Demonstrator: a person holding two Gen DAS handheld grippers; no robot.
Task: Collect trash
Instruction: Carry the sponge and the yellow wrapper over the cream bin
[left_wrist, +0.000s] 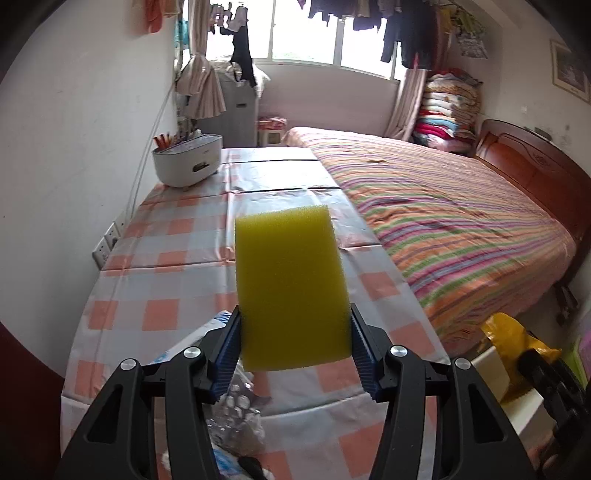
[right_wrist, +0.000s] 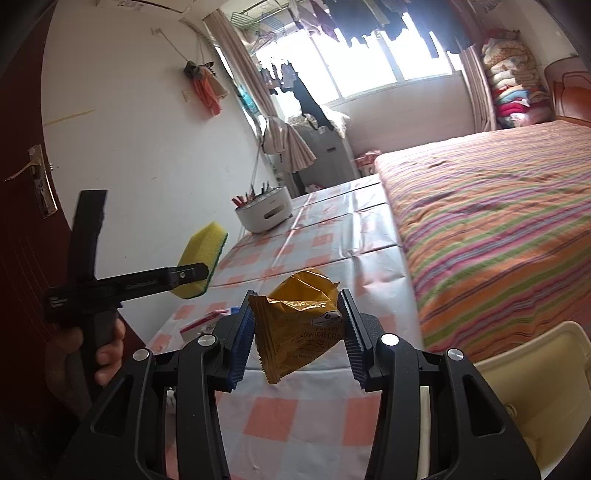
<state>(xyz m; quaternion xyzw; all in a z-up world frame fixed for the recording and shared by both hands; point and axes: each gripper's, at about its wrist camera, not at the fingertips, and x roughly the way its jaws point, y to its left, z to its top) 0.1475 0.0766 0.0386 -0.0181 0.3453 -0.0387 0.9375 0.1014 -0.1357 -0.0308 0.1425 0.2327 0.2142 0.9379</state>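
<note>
Sponge (left_wrist: 291, 288): coarse open-pore yellow foam, matt; green scouring layer on its back in the right wrist view. Snack packet (right_wrist: 303, 325): crinkled glossy yellow film, serrated edges. Tabletop (left_wrist: 177, 258) cover: glossy checked plastic sheet, creased, throws glare. Left gripper (left_wrist: 295, 350) and right gripper (right_wrist: 299, 336): matt black plastic, ribbed blue pads, bright metal pivot screws. Bed (left_wrist: 443, 206) at 2 o'clock: striped woven cloth, matt. Headboard (left_wrist: 532, 170): polished reddish wood.
</note>
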